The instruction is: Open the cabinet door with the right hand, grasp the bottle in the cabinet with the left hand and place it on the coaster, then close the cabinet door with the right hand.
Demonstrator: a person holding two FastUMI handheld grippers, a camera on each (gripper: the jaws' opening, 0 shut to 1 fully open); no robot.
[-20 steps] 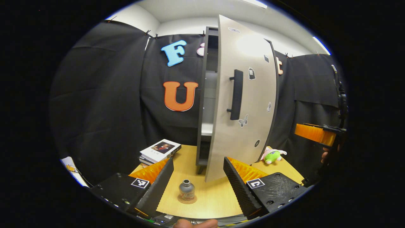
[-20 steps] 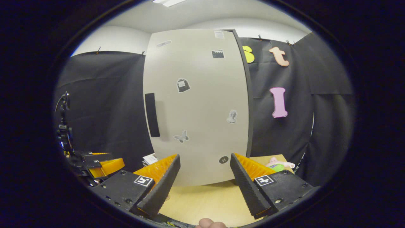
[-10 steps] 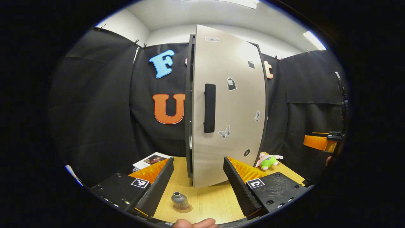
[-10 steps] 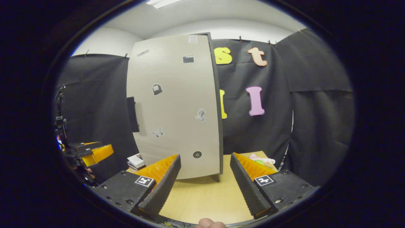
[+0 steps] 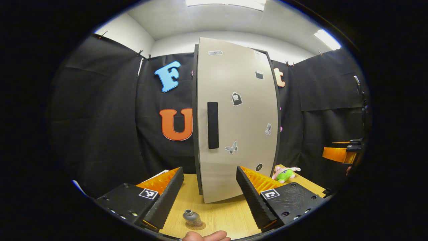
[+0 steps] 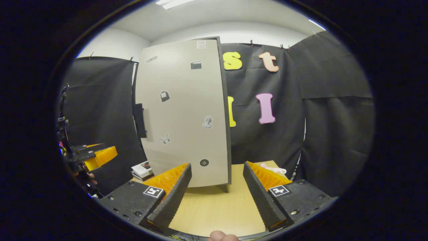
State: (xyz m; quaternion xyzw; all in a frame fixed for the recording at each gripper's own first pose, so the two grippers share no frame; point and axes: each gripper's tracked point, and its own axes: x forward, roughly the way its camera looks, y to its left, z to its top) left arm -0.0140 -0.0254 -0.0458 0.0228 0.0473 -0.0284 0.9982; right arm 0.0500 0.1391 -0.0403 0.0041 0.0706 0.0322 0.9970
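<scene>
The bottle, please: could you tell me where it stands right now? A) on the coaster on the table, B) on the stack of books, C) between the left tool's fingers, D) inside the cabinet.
A: in the left gripper view the bottle stands upright on the coaster on the table, ahead of the open left tool and free of its fingers.
</scene>
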